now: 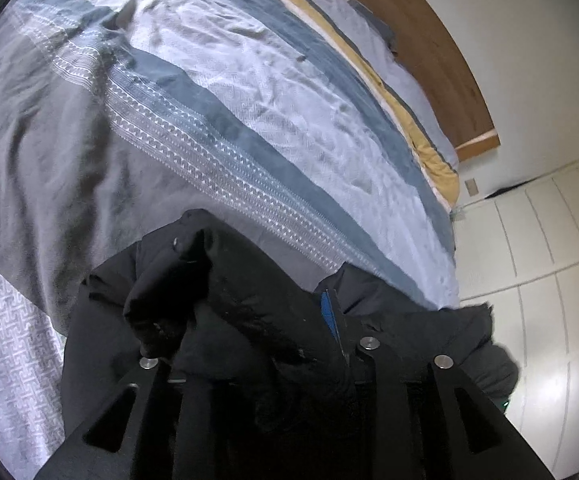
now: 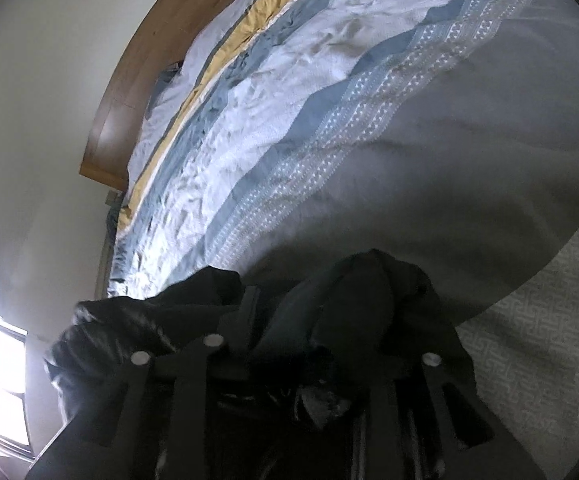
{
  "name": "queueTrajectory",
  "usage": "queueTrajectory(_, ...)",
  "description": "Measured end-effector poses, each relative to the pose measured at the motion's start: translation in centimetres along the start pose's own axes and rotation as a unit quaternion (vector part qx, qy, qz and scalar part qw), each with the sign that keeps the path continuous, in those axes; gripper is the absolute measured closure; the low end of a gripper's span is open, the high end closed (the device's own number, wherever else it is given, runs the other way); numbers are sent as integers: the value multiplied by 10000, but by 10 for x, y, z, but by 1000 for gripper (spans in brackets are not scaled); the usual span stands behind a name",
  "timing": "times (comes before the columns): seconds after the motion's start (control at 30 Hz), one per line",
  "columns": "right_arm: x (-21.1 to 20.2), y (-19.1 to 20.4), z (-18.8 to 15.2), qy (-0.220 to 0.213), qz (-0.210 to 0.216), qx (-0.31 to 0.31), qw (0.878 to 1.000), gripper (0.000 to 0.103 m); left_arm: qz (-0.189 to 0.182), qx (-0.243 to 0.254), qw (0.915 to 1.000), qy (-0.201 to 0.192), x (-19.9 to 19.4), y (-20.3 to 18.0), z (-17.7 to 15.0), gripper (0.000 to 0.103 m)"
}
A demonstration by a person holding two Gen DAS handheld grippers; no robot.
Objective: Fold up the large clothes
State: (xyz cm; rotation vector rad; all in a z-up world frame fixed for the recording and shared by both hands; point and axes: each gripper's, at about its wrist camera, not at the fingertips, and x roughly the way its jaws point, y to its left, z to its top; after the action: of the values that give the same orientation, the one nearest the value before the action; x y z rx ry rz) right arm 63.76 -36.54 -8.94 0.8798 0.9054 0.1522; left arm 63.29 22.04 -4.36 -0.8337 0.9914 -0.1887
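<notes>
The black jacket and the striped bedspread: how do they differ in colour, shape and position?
The black jacket is one plain dark colour; the striped bedspread has grey, blue, white and yellow bands, one of them patterned. The jacket is bunched into thick folds, while the bedspread lies spread out with only small wrinkles. The jacket sits at the near edge, close to the camera; the bedspread reaches to the wooden headboard. Both are soft fabric, and the jacket lies on the bedspread.
</notes>
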Motion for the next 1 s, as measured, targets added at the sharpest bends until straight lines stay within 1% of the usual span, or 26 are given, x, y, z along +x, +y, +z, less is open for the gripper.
queueTrajectory(0.03, -2, 1, 1, -4, 17, 13, 10000, 71, -52, -74, 10000, -6, -2, 0, 2, 71)
queueTrajectory(0.07, -6, 2, 3, -23, 99, 57, 9999, 63, -149, -183, 9997, -20, -6, 1, 5, 68)
queueTrajectory(0.1, -8, 2, 5, -39, 172, 106, 9998, 53, -244, -291, 9993, -28, -9, 2, 7, 62)
queueTrajectory(0.13, -10, 3, 8, -60, 254, 182, 9995, 48, -329, -404, 9986, -63, -12, 3, 10, 58)
queueTrajectory(0.17, -13, 5, 11, -82, 322, 235, 9992, 33, -376, -484, 9981, -86, -14, 4, 12, 54)
queueTrajectory(0.2, -16, 8, 15, -114, 415, 280, 9987, 21, -424, -576, 9974, -118, -18, 4, 15, 49)
queueTrajectory(0.27, -20, 16, 20, -161, 400, 254, 9988, 15, -440, -674, 9966, -184, -24, 4, 20, 44)
queueTrajectory(0.37, -31, 26, 31, -266, 336, 197, 9989, 14, -418, -692, 9962, -332, -37, 0, 27, 37)
queueTrajectory(0.4, -35, 29, 35, -291, 323, 188, 9989, 13, -372, -671, 9962, -418, -43, -1, 30, 31)
queueTrajectory(0.47, -44, 36, 39, -319, 274, 111, 9991, 13, -192, -564, 9962, -632, -57, -6, 35, 25)
queueTrajectory(0.53, -54, 49, 40, -287, 203, -111, 9993, 13, -27, -400, 9965, -737, -70, -12, 34, 24)
queueTrajectory(0.57, -57, 56, 39, -244, 161, -259, 9992, 13, 103, -248, 9969, -739, -75, -18, 31, 24)
queueTrajectory(0.6, -60, 68, 35, -166, 92, -537, 9984, 13, 259, -42, 9970, -728, -77, -26, 26, 24)
queueTrajectory(0.67, -64, 90, 22, -78, 5, -1004, 9949, 13, 494, 370, 9960, -647, -76, -40, 13, 24)
queueTrajectory(0.7, -64, 102, 10, 11, 24, -1213, 9926, 13, 584, 541, 9950, -598, -73, -45, 6, 24)
queueTrajectory(0.8, -61, 123, -22, 230, 198, -1531, 9877, 13, 883, 1106, 9894, -317, -55, -65, -28, 24)
queueTrajectory(0.9, -50, 153, -61, 382, 3, -2176, 9753, 14, 1044, 1496, 9831, -175, -36, -83, -55, 24)
queueTrajectory(1.0, -36, 174, -84, 480, -89, -2541, 9660, 14, 1139, 1907, 9749, -137, -20, -104, -76, 24)
